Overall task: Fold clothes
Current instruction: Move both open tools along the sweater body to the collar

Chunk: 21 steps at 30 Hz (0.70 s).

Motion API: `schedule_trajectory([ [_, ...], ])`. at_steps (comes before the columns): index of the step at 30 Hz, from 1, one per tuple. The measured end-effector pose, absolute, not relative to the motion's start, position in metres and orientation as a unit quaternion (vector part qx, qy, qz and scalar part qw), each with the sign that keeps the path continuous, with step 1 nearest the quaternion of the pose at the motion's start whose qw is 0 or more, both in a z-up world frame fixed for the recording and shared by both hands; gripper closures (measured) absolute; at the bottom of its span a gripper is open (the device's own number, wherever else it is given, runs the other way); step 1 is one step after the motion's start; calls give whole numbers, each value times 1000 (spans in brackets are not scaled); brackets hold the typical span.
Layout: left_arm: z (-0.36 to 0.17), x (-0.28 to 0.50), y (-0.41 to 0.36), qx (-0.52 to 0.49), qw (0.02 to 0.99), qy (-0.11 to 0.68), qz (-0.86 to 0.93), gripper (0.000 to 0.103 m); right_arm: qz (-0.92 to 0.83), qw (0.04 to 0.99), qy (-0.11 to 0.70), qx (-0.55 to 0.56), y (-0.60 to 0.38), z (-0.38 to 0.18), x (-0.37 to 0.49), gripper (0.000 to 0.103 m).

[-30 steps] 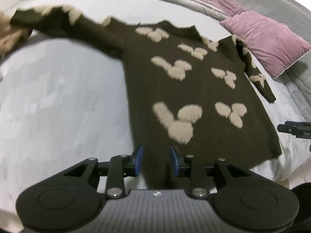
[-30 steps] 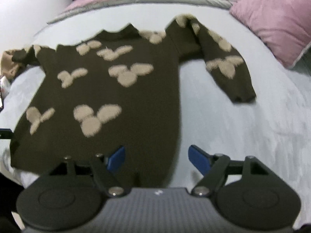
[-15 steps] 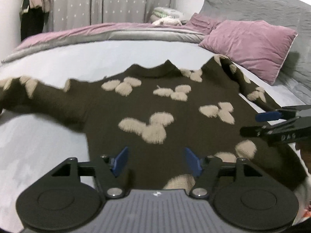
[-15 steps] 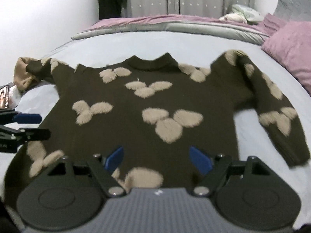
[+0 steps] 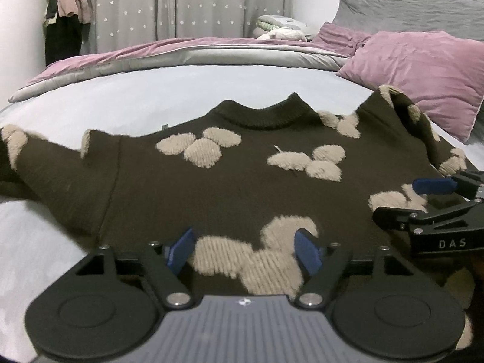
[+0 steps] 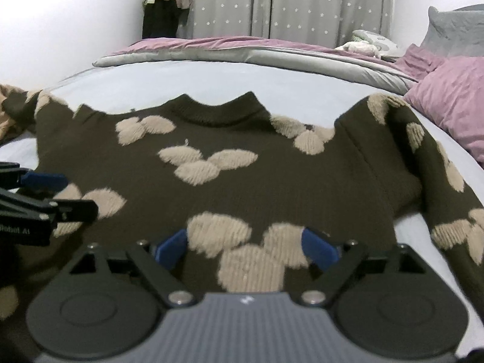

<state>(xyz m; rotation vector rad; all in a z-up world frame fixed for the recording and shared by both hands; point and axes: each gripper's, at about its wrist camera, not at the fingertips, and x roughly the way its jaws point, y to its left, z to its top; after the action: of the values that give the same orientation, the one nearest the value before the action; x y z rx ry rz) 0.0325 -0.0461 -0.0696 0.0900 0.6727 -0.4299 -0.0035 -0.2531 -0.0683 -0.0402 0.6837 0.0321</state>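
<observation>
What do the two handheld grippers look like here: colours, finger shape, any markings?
Both match: the left gripper and right gripper have a grey ribbed body, two round black discs, black linkage arms with silver pivot screws, and blue finger pads. White lettering "DAS" shows on the right gripper's side; the left one's is blurred. No cables or sleeves visible.

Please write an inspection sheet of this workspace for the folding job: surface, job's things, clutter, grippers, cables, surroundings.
Surface: bed sheet, pale blue, mostly smooth.
Job's things: dark brown sweater with beige fluffy patches, lying spread out and unfolded, collar away from the cameras, both sleeves out to the sides.
Clutter: pink pillow beside the sweater's sleeve; rolled duvet along the far side of the bed; small pile of fabric behind it.
Grippers: left gripper and right gripper low over the sweater's lower part, jaws opening, pads not pressing on the cloth.
Cables: nothing seen.
Surroundings: star-patterned curtain; clothes hanging at the wall.
</observation>
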Motion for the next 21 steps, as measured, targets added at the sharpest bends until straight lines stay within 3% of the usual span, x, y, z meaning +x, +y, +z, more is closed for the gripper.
schedule_trajectory([
  [21,-77,121,-64,30,928,318,-191,18,-1,945,328,-4,-263,-76,88,16],
])
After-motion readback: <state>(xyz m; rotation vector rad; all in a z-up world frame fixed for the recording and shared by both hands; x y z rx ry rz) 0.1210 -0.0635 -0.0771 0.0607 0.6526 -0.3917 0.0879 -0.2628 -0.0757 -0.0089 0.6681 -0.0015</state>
